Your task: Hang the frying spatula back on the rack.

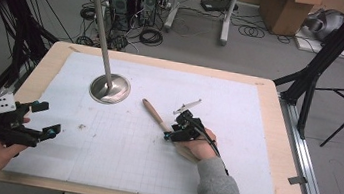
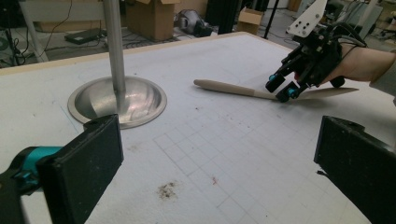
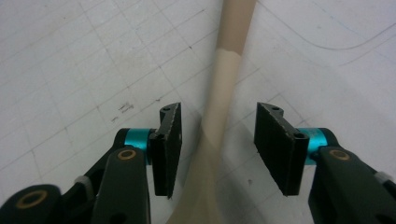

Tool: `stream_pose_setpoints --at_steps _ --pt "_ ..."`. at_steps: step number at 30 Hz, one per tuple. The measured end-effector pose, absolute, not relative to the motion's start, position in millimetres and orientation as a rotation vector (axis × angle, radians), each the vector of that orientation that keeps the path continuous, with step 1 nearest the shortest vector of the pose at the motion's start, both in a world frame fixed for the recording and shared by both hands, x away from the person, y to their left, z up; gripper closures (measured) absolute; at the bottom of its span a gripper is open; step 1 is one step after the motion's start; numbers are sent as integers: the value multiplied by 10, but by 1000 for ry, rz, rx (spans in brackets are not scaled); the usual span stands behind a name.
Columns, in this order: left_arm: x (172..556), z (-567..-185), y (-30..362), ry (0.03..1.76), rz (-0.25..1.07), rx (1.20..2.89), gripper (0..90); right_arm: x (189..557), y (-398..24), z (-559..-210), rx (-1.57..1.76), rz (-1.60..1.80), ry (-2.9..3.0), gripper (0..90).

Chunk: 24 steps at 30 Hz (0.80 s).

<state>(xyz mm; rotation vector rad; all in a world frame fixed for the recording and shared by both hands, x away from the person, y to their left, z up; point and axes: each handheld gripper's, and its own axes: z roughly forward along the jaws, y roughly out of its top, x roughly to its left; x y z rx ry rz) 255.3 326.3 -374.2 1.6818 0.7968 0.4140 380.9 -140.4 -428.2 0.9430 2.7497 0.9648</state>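
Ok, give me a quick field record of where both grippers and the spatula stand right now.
spatula: wooden spatula flat on the white mat, handle toward the metal stand base
right gripper: right gripper straddles the spatula's neck, pads not yet touching it
left gripper: left gripper open, nothing between its jaws, at the mat's left edge
grasp: not yet made

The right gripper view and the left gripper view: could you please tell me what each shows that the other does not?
The right gripper view alone shows the right gripper from behind, jaws either side of the wooden spatula with gaps, not pressing. The left gripper view alone shows the metal stand base, its pole, cardboard boxes and the left gripper, open. Both share the spatula and the white gridded mat.
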Motion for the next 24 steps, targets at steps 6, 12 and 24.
stream_pose_setpoints --at_steps 6,12,24 --pt "2554 -3743 3258 798 414 1685 18 3755 -1352 -4267 889 903 2752 572" --pt "2555 -3743 3263 801 415 1682 18 3731 -1329 -4260 840 882 2763 658" --pt "2559 -3736 3253 798 415 1686 18 3679 -1274 -4235 781 821 2759 771"
